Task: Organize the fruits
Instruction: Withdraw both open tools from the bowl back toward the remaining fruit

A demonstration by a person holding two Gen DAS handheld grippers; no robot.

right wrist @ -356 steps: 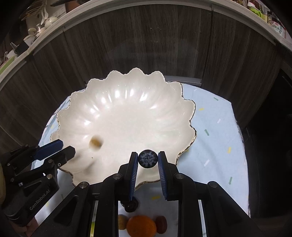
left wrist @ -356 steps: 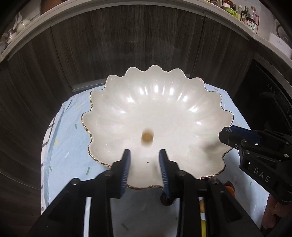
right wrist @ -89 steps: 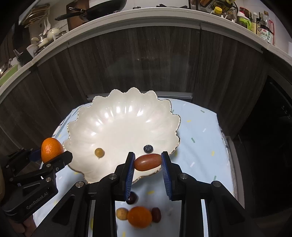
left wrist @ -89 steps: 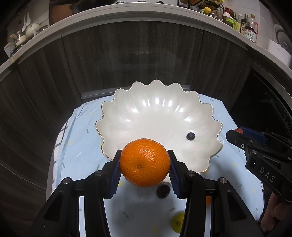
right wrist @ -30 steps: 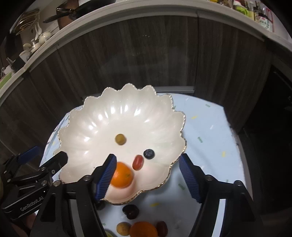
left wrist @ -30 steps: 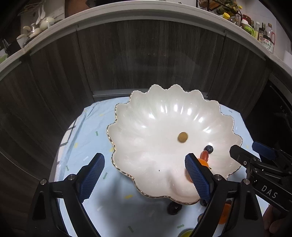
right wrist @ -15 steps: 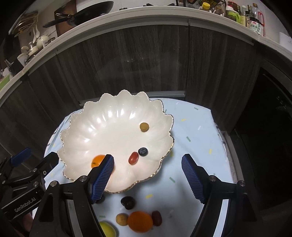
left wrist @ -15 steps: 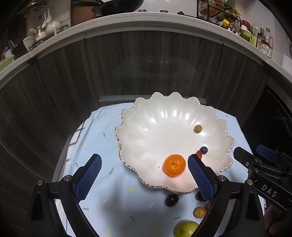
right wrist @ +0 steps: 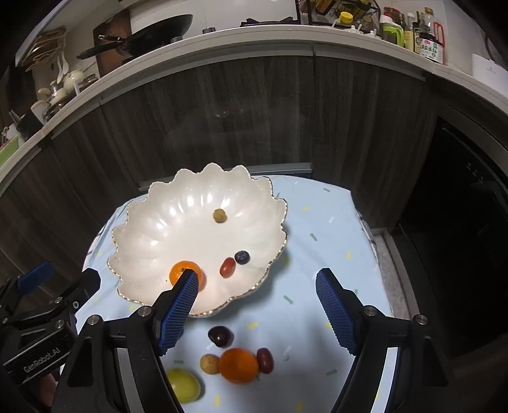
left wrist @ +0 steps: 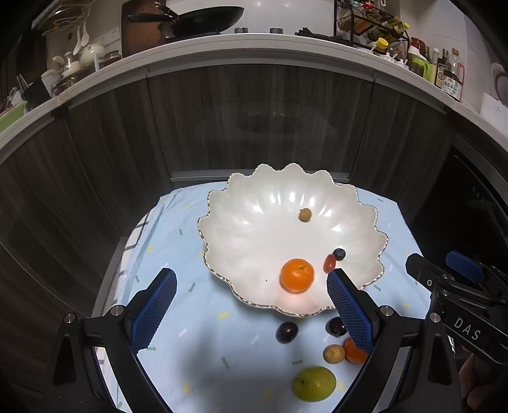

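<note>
Presently, a white scalloped bowl with a gilt rim is seen resting on a desk covered by a pale blue cloth flecked with small coloured dashes. Inside the bowl four fruits are found: an orange mandarin near the front edge, a small red tomato just beside it, a blueberry touching or almost touching the tomato, and a small tan fruit well apart towards the back. On the cloth in front of the bowl, a dark cherry, a tan round fruit, a second mandarin, a dark red oblong fruit and a yellow-green fruit are gathered closely together. The left hand-held gripper is held over the near edge of the bowl with its blue pads spread wide, having just been opening, and nothing is gripped between them. The right hand-held gripper is likewise held with its pads apart and empty, one pad overlapping the mandarin in its own view. Behind the desk, dark wood-grain cabinet fronts are seen beneath a white counter carrying a black pan and bottles
</note>
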